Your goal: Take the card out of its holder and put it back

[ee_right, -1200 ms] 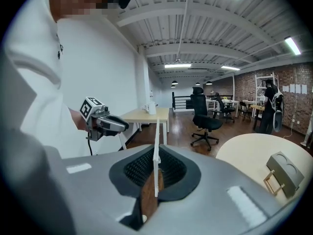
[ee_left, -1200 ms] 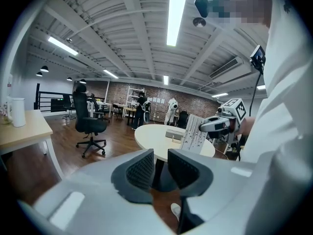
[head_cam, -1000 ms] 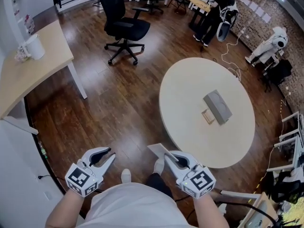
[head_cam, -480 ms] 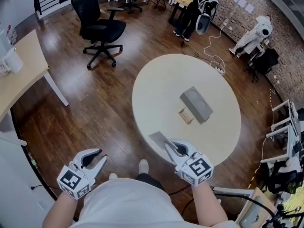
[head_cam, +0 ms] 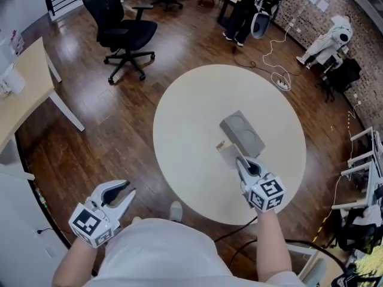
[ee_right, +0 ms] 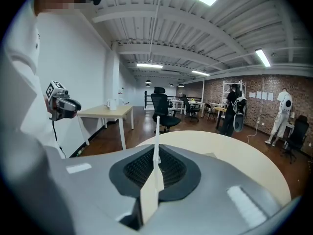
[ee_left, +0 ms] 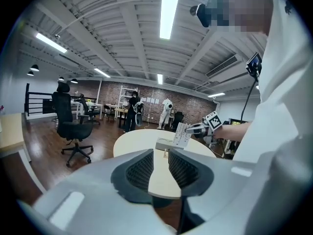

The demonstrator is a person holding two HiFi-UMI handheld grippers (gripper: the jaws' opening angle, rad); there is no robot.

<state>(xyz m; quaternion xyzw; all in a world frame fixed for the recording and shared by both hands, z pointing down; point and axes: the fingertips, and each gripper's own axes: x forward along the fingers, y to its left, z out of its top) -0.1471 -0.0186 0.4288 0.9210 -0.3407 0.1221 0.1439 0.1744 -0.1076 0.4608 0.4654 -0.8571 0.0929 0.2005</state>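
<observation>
Right gripper (head_cam: 242, 162) is clamped on the card (head_cam: 229, 154) above the round table (head_cam: 179, 130), just beside the grey box (head_cam: 242, 133) near its centre; left gripper (head_cam: 122, 193) gapes empty off the near edge.

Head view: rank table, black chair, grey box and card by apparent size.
1. Table
2. Black chair, though it stands farther off
3. Grey box
4. Card: it is held up nearer the camera, yet looks smaller than the box
</observation>
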